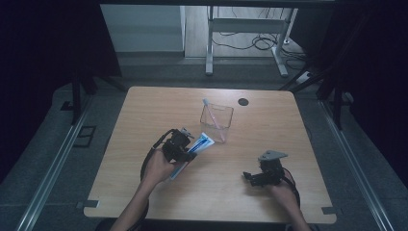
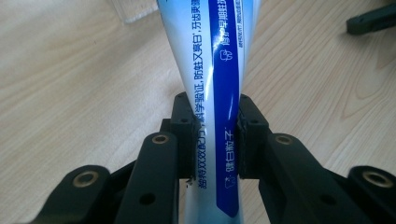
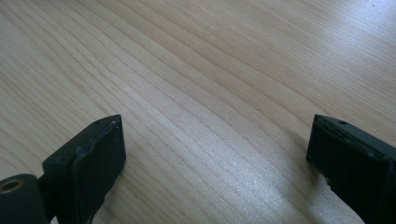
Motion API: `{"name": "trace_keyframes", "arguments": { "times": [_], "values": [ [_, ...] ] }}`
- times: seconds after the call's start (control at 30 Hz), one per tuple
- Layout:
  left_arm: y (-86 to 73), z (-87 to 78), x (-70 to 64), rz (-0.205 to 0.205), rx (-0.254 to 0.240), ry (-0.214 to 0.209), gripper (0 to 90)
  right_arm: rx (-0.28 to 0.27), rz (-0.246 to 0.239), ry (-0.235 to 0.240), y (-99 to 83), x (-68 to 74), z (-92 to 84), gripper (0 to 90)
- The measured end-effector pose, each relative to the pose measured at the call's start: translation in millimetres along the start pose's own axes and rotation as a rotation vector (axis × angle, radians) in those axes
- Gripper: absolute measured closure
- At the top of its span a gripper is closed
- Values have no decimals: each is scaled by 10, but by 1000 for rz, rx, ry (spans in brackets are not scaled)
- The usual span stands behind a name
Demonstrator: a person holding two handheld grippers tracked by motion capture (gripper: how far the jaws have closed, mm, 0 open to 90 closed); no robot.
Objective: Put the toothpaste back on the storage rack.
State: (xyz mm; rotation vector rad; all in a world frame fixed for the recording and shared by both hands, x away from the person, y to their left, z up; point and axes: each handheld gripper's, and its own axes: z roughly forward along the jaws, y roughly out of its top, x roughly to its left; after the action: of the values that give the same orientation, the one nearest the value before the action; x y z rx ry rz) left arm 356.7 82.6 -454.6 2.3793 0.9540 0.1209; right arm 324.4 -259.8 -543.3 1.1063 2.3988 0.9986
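A blue and white toothpaste tube [image 1: 197, 146] is held off the table by my left gripper [image 1: 185, 150], which is shut on it. In the left gripper view the tube [image 2: 210, 70] runs up between the black pads [image 2: 187, 140], both pressing its sides. A clear plastic cup [image 1: 216, 122] stands behind the tube at mid-table, with a pale toothbrush [image 1: 210, 111] leaning in it. My right gripper [image 1: 251, 177] rests low at the front right, its jaws wide apart. In the right gripper view the right gripper [image 3: 215, 154] has only bare wood between its pads.
The wooden table [image 1: 144, 106] has a black round grommet [image 1: 243, 101] near its far edge. A white desk frame [image 1: 250, 29] and cables stand on the floor beyond. Dark curtains flank both sides. A corner of the cup [image 2: 135, 11] shows past the tube.
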Motion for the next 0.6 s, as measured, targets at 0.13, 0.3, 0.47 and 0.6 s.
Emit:
{"name": "trace_keyframes", "arguments": {
  "times": [0.13,0.3,0.47,0.6],
  "values": [
    [50,-55,7,-1,-28,-1,733,0,-1,0,0,0,0,42],
    [117,-107,23,7,-48,1,733,-1,-1,-2,0,1,1,42],
    [189,-159,40,3,-71,6,733,0,-2,-2,0,1,1,43],
    [259,-204,61,3,-93,10,733,0,-1,-2,0,1,1,42]
  ]
}}
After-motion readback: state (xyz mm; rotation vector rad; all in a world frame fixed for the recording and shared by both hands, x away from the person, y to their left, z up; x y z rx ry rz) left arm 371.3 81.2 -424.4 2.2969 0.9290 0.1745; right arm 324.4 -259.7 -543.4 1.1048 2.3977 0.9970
